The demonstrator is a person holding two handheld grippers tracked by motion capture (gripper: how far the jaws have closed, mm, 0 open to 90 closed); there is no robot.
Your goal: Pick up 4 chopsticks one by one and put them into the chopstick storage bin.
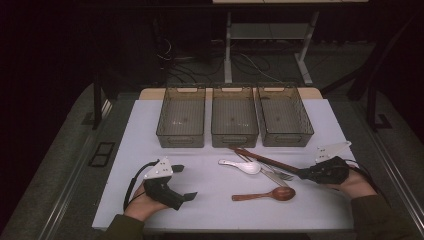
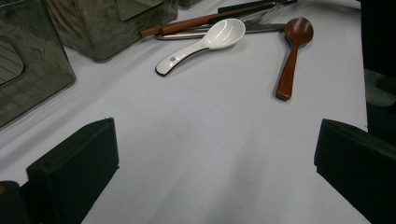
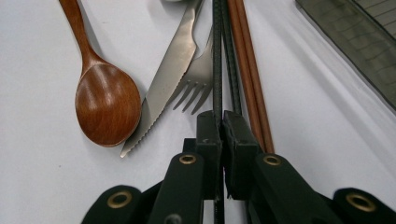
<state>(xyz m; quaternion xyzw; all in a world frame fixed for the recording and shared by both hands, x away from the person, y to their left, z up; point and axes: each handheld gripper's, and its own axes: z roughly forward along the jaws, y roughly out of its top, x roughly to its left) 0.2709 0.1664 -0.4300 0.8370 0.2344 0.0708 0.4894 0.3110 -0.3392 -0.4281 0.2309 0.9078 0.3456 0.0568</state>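
My right gripper lies low over the white table, shut on a pair of black chopsticks that run away from its jaws. Beside them lie brown chopsticks, a steel fork and a serrated knife. A wooden spoon rests nearer the front edge. A white ceramic spoon sits left of the pile. My left gripper rests on the table at the left, open, with nothing between its jaws.
Three smoky clear bins stand side by side at the back of the table: the left bin, the middle bin and the right bin. Bare white tabletop lies between the two hands. The floor behind is dark, with cables.
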